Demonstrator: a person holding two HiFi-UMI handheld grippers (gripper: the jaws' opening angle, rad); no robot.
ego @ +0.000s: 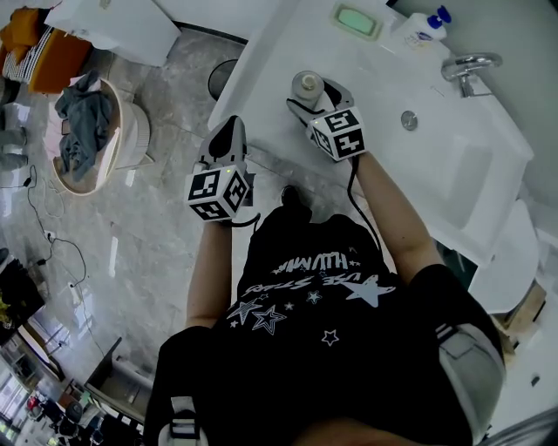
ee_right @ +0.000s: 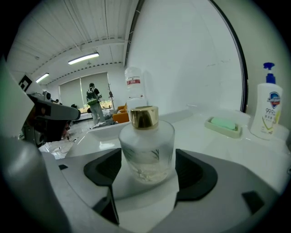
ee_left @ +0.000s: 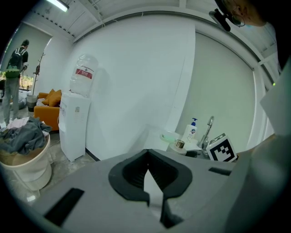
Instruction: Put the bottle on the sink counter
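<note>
A frosted glass bottle (ego: 307,84) (ee_right: 146,150) with a gold cap stands upright on the white sink counter (ego: 270,61) (ee_right: 204,141), near its left end. My right gripper (ego: 318,96) (ee_right: 148,169) reaches over the counter, and its two dark pads sit against the bottle's sides with no gap showing. My left gripper (ego: 228,129) (ee_left: 146,159) hangs over the floor just off the counter's front edge, shut and empty. The left gripper view also shows the bottle (ee_left: 179,144), far off and small.
A soap dish (ego: 357,19) with green soap, a pump bottle (ego: 423,30) and a faucet (ego: 469,68) line the counter's back. The sink basin (ego: 462,165) lies to the right. A laundry basket (ego: 87,135) and a water dispenser (ee_left: 75,127) stand on the floor to the left.
</note>
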